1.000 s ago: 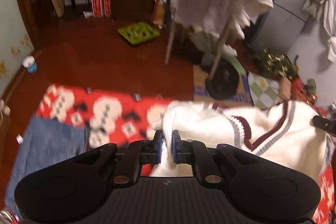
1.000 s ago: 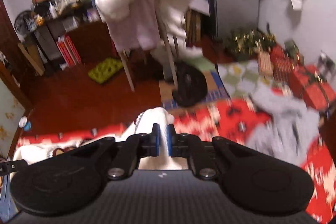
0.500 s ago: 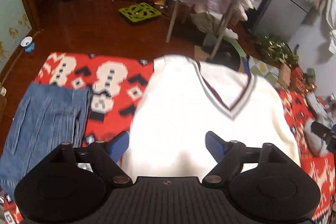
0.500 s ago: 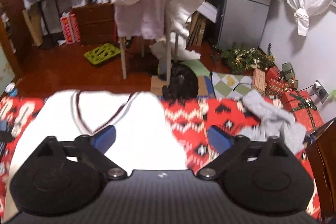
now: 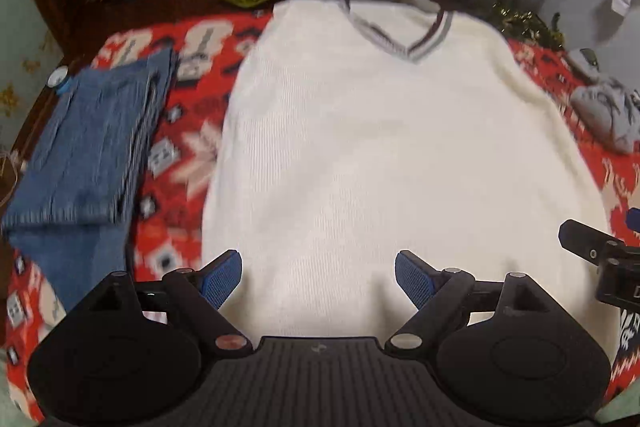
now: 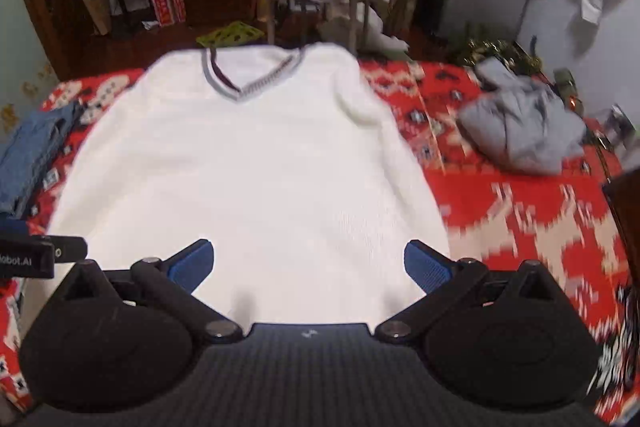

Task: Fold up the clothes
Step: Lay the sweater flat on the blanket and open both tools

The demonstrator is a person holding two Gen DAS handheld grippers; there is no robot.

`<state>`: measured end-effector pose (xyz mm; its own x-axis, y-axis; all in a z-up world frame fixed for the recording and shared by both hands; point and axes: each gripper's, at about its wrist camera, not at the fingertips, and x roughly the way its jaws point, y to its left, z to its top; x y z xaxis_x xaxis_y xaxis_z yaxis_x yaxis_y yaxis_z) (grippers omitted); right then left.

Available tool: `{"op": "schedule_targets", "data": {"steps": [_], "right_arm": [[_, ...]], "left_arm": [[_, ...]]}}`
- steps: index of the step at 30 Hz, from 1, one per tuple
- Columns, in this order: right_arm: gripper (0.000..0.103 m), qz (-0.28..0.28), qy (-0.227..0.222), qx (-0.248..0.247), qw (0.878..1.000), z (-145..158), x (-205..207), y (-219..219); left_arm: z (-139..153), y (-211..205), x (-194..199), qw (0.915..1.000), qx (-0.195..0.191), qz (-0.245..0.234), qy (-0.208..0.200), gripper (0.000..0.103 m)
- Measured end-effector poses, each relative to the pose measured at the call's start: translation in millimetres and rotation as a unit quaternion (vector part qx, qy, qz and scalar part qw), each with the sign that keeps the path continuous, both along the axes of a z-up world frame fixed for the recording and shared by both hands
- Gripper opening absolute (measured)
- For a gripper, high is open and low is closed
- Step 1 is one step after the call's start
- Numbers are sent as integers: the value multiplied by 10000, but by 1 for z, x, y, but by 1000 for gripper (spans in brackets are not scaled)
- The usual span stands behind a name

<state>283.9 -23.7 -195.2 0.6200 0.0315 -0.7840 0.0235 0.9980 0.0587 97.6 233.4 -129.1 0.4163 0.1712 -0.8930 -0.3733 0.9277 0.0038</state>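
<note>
Sweater lying flat beneath 2 spread claws

The left claw (image 5: 318, 277) and right claw (image 6: 308, 263) are hovering spread wide, gripping nothing, over the white sweater's (image 6: 248, 163) near hem.

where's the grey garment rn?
The crumpled grey garment lies on the red patterned blanket, right of the white sweater and apart from it; in the left wrist view it sits at the right edge.
</note>
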Motion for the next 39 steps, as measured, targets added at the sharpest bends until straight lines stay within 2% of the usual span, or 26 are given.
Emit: {"op": "schedule_targets", "data": {"steps": [2, 5, 9, 10, 11, 12, 13, 17, 23, 26, 29, 33, 39], "right_arm": [[102, -70, 94, 55, 9999, -10, -9, 0], [102, -191, 312, 237, 9990, -30, -15, -1], [102, -275, 548, 235, 9978, -53, -16, -1], [102, -279, 649, 201, 9973, -58, -14, -1], [102, -281, 750, 166, 9966, -62, -12, -1], [103, -270, 842, 117, 9960, -68, -10, 0], [103, -241, 764, -21, 9968, -69, -11, 3], [103, -277, 755, -23, 9968, -71, -13, 5], [103, -301, 674, -62, 9973, -69, -16, 6], [103, -294, 601, -68, 9977, -69, -18, 5], [103, -253, 403, -65, 9988, -70, -25, 5], [103, -287, 374, -76, 9989, -69, -26, 7], [103, -340, 309, -85, 9989, -70, -25, 8]], "left_arm": [[-9, -4, -8, 9999, -59, 50, 72, 84], [-20, -9, -12, 9998, 34, 9, 195, 84], [-38, -15, -13, 9988, 185, -132, 436, 84], [-43, -17, -11, 9983, 209, -197, 517, 87], [-46, -17, -11, 9984, 192, -203, 498, 96], [-48, -16, -10, 9985, 173, -206, 474, 98], [-50, -16, -9, 9986, 155, -210, 450, 100], [-53, -11, -9, 9990, -43, -43, 439, 103], [-52, -17, -15, 9998, 116, 12, 191, 103], [-53, -14, -15, 9998, 46, 14, 183, 103], [-55, -18, -24, 9998, 159, -4, -87, 103], [-55, -23, -34, 9985, 323, -107, -431, 103], [-56, -22, -34, 9984, 320, -87, -462, 103]]}}
